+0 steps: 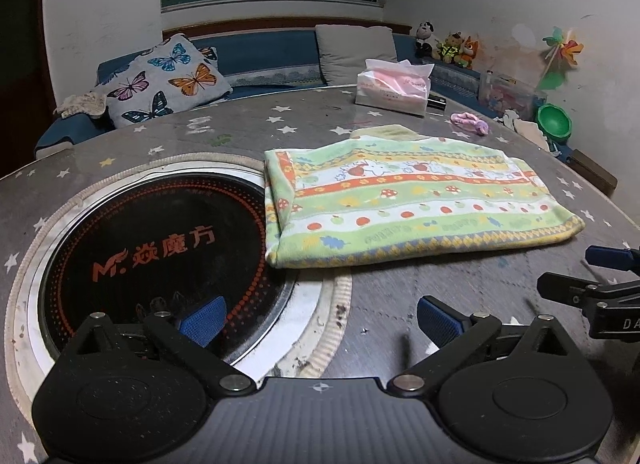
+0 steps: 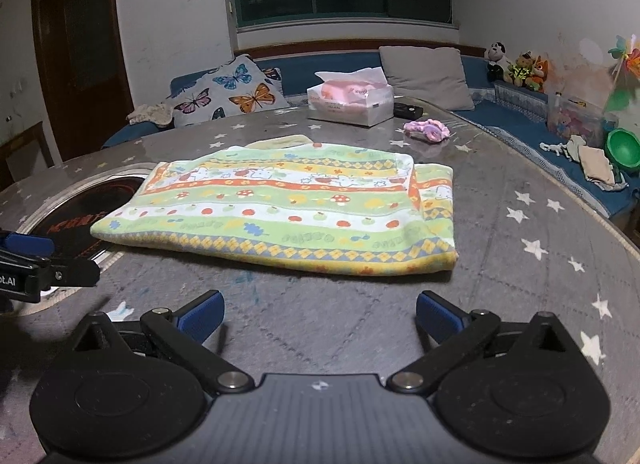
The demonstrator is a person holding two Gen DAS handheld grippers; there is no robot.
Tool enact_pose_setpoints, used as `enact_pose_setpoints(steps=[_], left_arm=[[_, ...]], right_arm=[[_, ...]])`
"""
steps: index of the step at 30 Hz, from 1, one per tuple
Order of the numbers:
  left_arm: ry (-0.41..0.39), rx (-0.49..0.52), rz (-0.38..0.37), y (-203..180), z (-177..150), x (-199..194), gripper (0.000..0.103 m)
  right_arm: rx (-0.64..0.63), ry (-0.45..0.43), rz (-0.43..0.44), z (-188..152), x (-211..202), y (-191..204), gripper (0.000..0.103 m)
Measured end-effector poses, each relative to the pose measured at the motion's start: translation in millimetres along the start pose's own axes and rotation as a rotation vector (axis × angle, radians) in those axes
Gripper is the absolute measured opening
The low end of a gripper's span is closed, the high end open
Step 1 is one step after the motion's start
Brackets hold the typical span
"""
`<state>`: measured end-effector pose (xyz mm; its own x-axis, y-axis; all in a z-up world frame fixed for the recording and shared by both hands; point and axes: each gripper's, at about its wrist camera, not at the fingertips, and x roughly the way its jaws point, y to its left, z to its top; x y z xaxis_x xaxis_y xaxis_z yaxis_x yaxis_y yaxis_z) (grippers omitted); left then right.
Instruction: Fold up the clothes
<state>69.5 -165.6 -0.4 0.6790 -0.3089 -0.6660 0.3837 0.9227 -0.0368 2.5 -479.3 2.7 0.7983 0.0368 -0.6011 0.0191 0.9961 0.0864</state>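
Observation:
A folded cloth (image 1: pixel 404 200) with green, orange and yellow stripes and fruit and mushroom prints lies flat on the round grey star-patterned table (image 1: pixel 460 296). Its left edge overlaps the rim of the built-in cooktop (image 1: pixel 160 248). My left gripper (image 1: pixel 320 318) is open, hovering near the table's front edge just short of the cloth, with nothing between its blue pads. In the right wrist view the same cloth (image 2: pixel 288 212) lies ahead, and my right gripper (image 2: pixel 320 314) is open and empty in front of its near edge. Each gripper shows at the other view's side edge.
A tissue box (image 1: pixel 394 86) and a pink scrunchie (image 1: pixel 470 122) sit at the table's far side. Behind is a blue sofa with a butterfly cushion (image 1: pixel 160 78), a grey cushion (image 1: pixel 358 52), plush toys (image 1: pixel 444 44) and a green bowl (image 1: pixel 554 122).

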Motion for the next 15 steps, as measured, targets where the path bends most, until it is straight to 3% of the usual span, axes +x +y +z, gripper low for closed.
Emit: enact_pose_setpoints(steps=[15], left_arm=[[0.016, -0.019, 0.013, 1.3, -10.9, -8.0, 0.103]], right_arm=[[-0.005, 0.006, -0.018, -4.1, -6.9, 9.9, 0.103]])
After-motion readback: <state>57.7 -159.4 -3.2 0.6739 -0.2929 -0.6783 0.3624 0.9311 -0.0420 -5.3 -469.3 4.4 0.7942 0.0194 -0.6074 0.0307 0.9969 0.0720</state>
